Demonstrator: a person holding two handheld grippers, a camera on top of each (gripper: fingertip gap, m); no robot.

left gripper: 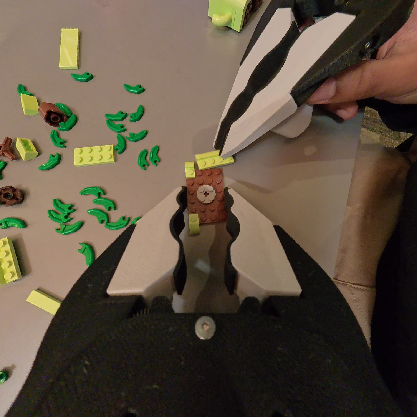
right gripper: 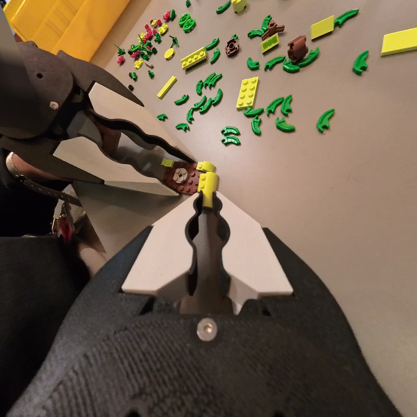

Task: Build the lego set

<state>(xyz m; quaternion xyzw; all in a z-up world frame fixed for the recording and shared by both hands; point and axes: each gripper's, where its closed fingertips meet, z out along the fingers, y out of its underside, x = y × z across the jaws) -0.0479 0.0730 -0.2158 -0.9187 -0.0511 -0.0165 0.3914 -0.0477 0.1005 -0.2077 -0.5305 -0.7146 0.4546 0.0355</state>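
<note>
A brown studded plate (left gripper: 208,212) with a grey round piece (left gripper: 206,194) in its middle lies on the grey table. My left gripper (left gripper: 205,190) is shut on the plate's two long sides. Small lime pieces sit at its far-left corner (left gripper: 190,169) and near-left corner (left gripper: 194,223). My right gripper (left gripper: 220,153) comes in from the upper right, shut on a lime curved brick (left gripper: 213,159) held at the plate's far edge. In the right wrist view my right gripper (right gripper: 207,195) pinches this brick (right gripper: 208,181) against the plate (right gripper: 182,180), with the left gripper (right gripper: 185,178) on the left.
Several green leaf pieces (left gripper: 99,212), lime plates (left gripper: 93,155) (left gripper: 69,48) and brown trunk pieces (left gripper: 50,114) are scattered on the left. A lime sub-assembly (left gripper: 228,13) stands at the back. Small flower parts (right gripper: 144,45) lie near a yellow surface (right gripper: 67,24). The table edge (left gripper: 345,225) runs on the right. The tips of both grippers are at nearly the same place.
</note>
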